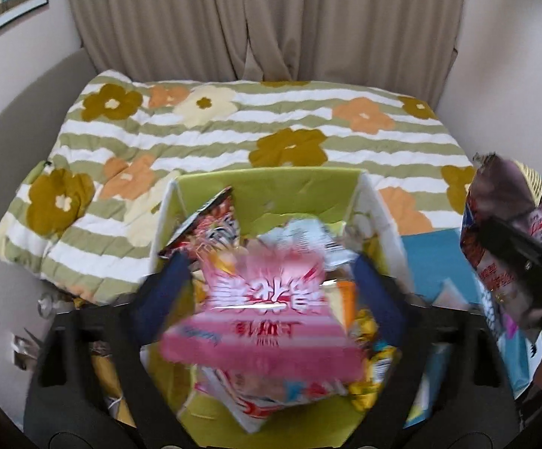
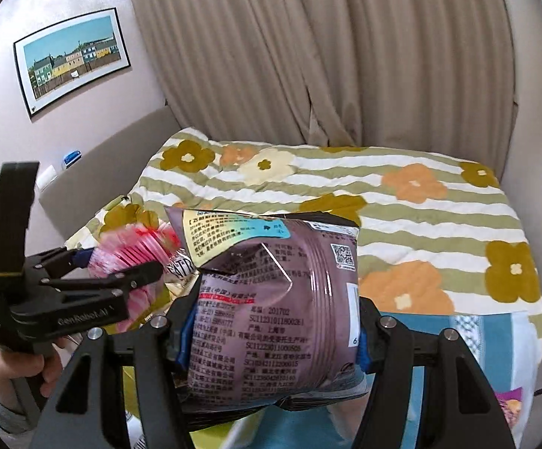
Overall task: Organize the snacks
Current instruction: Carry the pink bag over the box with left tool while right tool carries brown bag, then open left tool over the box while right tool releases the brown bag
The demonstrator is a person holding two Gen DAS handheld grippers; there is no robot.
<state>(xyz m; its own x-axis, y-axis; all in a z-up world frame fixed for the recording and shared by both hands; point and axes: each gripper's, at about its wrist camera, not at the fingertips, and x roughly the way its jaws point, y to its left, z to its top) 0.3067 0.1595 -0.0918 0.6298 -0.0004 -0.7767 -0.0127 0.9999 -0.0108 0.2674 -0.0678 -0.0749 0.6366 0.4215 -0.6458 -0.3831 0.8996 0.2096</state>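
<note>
The right gripper (image 2: 271, 340) has its fingers clenched on a purple bag (image 2: 271, 310), held upright, long axis up and down. The green box (image 1: 271, 191), packed with snacks on the bed (image 1: 233, 138), lies at about 9 o'clock from that bag. Over the box, the left gripper (image 1: 271, 284) has released fingers either side of a blurred pink pack (image 1: 263, 321), not pressing it.

Two cameras are riding on the grippers, looking down along the fingers

The left one is looking down, close over the green box (image 1: 267, 187); the right one is sitting beside it; both are seeing the flowery blanket (image 1: 233, 131) and curtain (image 2: 327, 56) beyond
</note>
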